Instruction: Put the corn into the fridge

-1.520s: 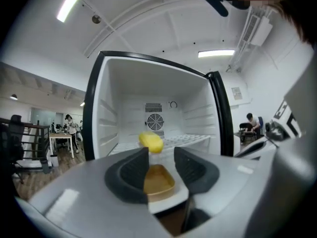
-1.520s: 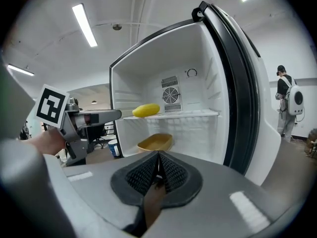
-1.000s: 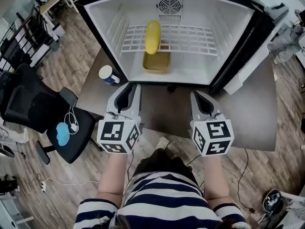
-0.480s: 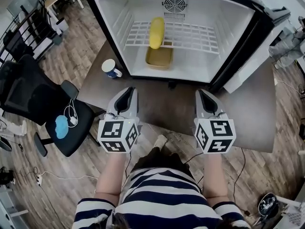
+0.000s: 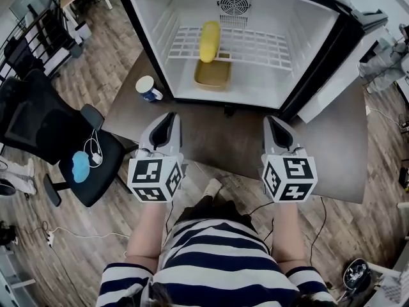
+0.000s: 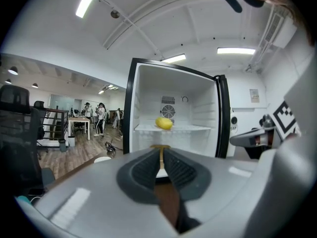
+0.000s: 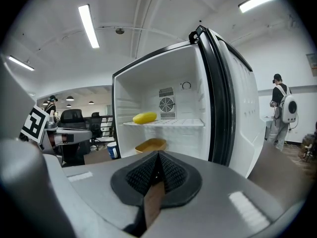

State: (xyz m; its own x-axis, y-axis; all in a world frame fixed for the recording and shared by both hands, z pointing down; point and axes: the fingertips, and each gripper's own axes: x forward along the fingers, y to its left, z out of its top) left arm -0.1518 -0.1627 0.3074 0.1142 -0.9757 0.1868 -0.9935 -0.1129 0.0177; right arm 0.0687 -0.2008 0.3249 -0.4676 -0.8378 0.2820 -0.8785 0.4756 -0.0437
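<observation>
Both tools were held low over the near edge of the brown surface (image 5: 220, 139), side by side and well apart, each pointing at the open fridge (image 5: 153, 50); the left tool (image 5: 167, 119) was clenched, its dark ribbed pads pressed together with only a hairline seam between them, and nothing was caught in that seam; the right tool (image 5: 275, 123) was clenched the same way, pads meeting along the middle, gripping nothing; neither tool touched the fridge, the surface or anything on it.

And the corn (image 5: 209, 41) was already inside; it lay on the white wire shelf (image 5: 255, 46) towards the shelf's left end, lengthwise front to back, its near tip reaching the shelf's front edge; right beneath it, on the fridge floor, sat a yellow tray (image 5: 213, 75), empty as far as the head view showed; a round fan (image 5: 231, 6) sat in the back wall above the shelf.

The door (image 5: 337, 68) stood swung wide at the right; on the surface just outside the fridge's left wall stood a blue-and-white cup (image 5: 148, 89), upright, apart from the left tool; off the surface to the left, on the wooden floor, was a black chair (image 5: 45, 130).
</observation>
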